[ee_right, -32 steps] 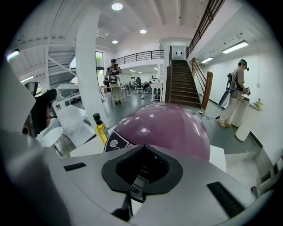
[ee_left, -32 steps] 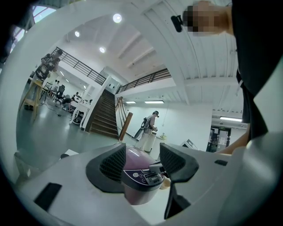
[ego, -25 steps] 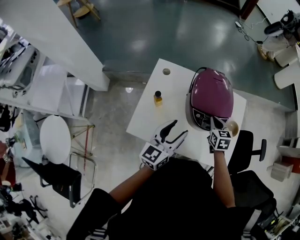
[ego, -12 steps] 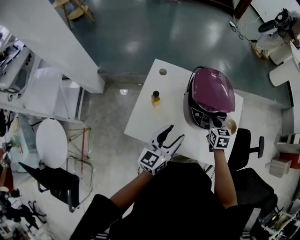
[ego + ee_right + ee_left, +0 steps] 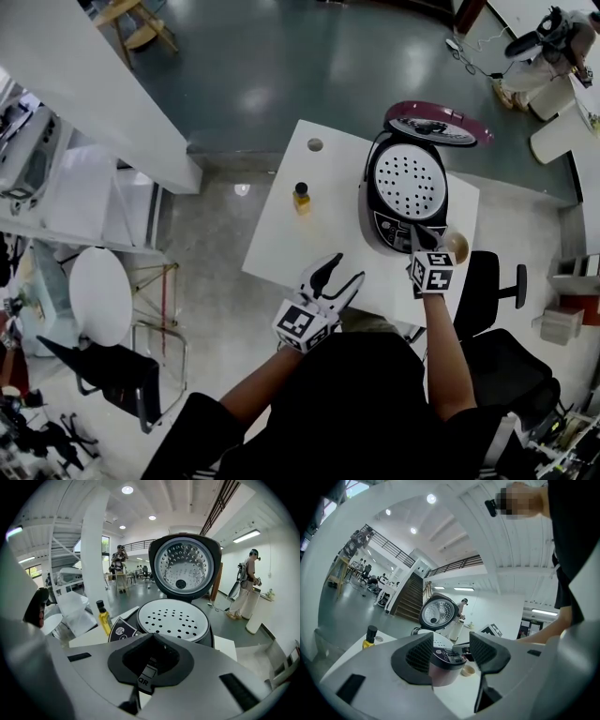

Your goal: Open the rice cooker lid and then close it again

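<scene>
The rice cooker point(image 5: 380, 223) stands on the white table point(image 5: 281, 239) with its purple lid point(image 5: 439, 125) swung up and back. A white perforated tray point(image 5: 405, 187) shows inside. My right gripper point(image 5: 417, 236) is shut, with nothing in it and its tips at the cooker's front edge by the control panel point(image 5: 119, 631). In the right gripper view the upright lid point(image 5: 184, 566) faces me above the tray point(image 5: 173, 619). My left gripper point(image 5: 339, 272) is open and empty over the table's near edge, apart from the cooker point(image 5: 443, 656).
A small yellow bottle point(image 5: 301, 196) stands left of the cooker. A small bowl point(image 5: 457, 247) sits at its right front. The table has a round hole point(image 5: 315, 145) at the far corner. A black office chair point(image 5: 487, 281) is to the right. People stand in the background point(image 5: 247, 585).
The cooker lid has gone from closed to fully raised. My right gripper stays at the cooker's front. The left gripper has drifted slightly back toward the table edge.
</scene>
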Action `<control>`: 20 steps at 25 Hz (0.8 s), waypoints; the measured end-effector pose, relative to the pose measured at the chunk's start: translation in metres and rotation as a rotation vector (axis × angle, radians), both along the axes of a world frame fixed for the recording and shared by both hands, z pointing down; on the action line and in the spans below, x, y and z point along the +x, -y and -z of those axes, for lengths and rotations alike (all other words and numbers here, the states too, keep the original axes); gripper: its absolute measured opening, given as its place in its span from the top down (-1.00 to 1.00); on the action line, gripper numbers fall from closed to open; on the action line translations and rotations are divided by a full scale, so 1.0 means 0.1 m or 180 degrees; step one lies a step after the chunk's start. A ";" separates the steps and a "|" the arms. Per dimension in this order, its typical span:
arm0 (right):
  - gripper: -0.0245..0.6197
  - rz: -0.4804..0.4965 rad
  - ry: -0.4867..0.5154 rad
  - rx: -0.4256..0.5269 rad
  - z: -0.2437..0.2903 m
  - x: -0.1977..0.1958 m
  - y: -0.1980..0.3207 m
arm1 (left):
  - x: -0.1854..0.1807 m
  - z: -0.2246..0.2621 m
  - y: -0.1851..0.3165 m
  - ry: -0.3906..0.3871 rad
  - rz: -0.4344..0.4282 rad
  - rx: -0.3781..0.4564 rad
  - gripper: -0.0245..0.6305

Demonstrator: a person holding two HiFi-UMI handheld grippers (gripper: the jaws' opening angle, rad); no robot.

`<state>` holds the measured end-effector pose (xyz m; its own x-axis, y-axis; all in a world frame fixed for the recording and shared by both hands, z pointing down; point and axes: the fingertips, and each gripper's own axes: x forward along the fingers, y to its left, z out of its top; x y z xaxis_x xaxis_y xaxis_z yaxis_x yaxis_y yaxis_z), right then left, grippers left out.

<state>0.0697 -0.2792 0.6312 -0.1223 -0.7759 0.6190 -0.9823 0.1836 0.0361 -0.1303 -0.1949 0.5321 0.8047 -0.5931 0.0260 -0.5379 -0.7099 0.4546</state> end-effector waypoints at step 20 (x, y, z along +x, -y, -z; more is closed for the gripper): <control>0.92 -0.0241 0.0173 0.0150 0.03 -0.02 0.01 | 0.45 0.57 0.48 0.0186 -0.0138 0.0323 0.26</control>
